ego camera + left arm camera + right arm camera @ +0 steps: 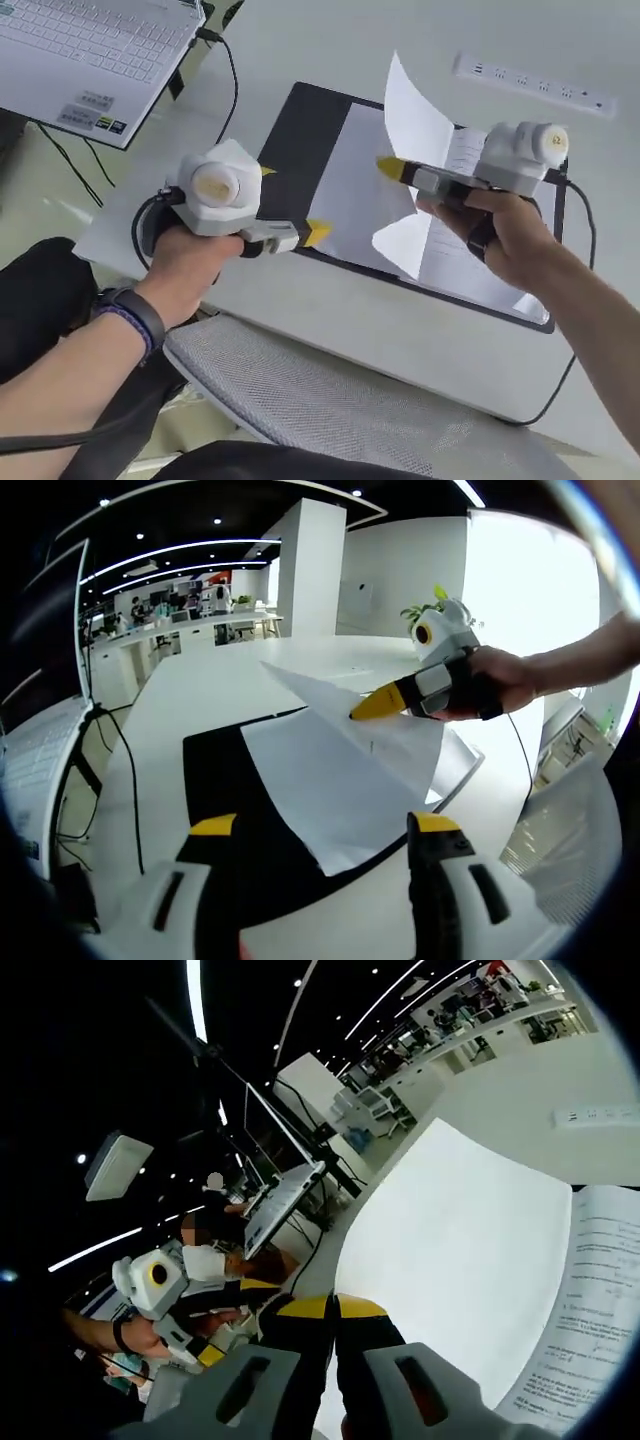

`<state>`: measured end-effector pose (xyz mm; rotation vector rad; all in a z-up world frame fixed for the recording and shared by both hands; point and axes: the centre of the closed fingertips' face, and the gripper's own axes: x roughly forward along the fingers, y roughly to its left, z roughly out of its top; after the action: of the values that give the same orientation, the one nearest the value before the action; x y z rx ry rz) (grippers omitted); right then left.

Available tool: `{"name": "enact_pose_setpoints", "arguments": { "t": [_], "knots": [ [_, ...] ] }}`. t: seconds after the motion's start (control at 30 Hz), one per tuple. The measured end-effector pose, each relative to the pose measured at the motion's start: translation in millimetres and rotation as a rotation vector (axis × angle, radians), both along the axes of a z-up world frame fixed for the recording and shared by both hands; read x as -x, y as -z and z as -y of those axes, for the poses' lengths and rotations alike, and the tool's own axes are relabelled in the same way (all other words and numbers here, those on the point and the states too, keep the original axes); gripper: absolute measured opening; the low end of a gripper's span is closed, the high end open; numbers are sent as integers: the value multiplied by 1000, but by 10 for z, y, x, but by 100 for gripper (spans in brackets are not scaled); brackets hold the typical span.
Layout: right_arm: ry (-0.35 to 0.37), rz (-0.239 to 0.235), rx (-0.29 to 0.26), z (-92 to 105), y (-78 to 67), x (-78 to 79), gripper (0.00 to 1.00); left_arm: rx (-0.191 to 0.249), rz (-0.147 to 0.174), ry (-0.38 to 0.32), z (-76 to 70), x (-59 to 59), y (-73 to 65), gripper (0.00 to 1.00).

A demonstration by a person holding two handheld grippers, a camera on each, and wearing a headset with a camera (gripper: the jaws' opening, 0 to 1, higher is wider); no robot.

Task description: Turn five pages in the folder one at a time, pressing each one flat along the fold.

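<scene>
The laptop at the far left runs off the top and left edges of the head view, so part of its keyboard is cut away. The lifted page stands in front of the folder and hides the middle of the printed sheet behind it. The print there is too small to read in any view. The right gripper and the right hand cover the folder's far right corner. How far the page's edge reaches into that gripper's closed jaws is hidden. The left gripper masks a stretch of the folder's black left cover. The sockets of the power strip are too small to make out. Desks and people far off in both gripper views are blurred.
</scene>
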<state>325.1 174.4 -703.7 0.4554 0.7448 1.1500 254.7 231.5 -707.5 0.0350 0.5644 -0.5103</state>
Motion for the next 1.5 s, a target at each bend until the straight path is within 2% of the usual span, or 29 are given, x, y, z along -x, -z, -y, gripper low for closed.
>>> {"name": "enact_pose_setpoints", "arguments": {
  "t": [0.23,0.43,0.63,0.73,0.87,0.97,1.07,1.2,1.5],
  "knots": [
    [-17,-56,22,-166,196,24,0,-3,4,2,-7,-29,-38,66],
    [-45,-84,40,-273,360,91,0,2,1,-7,2,-49,-61,66],
    [-34,-130,48,-335,534,94,0,3,11,-4,15,-74,-117,66],
    [-20,-173,63,-333,659,92,0,3,13,-1,23,-77,-132,66],
    [-11,-195,59,-340,690,123,0,9,13,-5,19,-75,-136,66],
    [-8,-207,64,-326,835,25,0,5,7,-4,25,-44,-122,66],
    [3,-227,59,-330,877,19,0,7,5,-4,34,-24,-119,66],
    [17,-260,80,-337,1053,-22,0,8,0,-5,31,-16,-100,66],
    [35,-286,72,-355,1166,-90,0,12,-7,-7,17,-12,-65,66]
  ]
}}
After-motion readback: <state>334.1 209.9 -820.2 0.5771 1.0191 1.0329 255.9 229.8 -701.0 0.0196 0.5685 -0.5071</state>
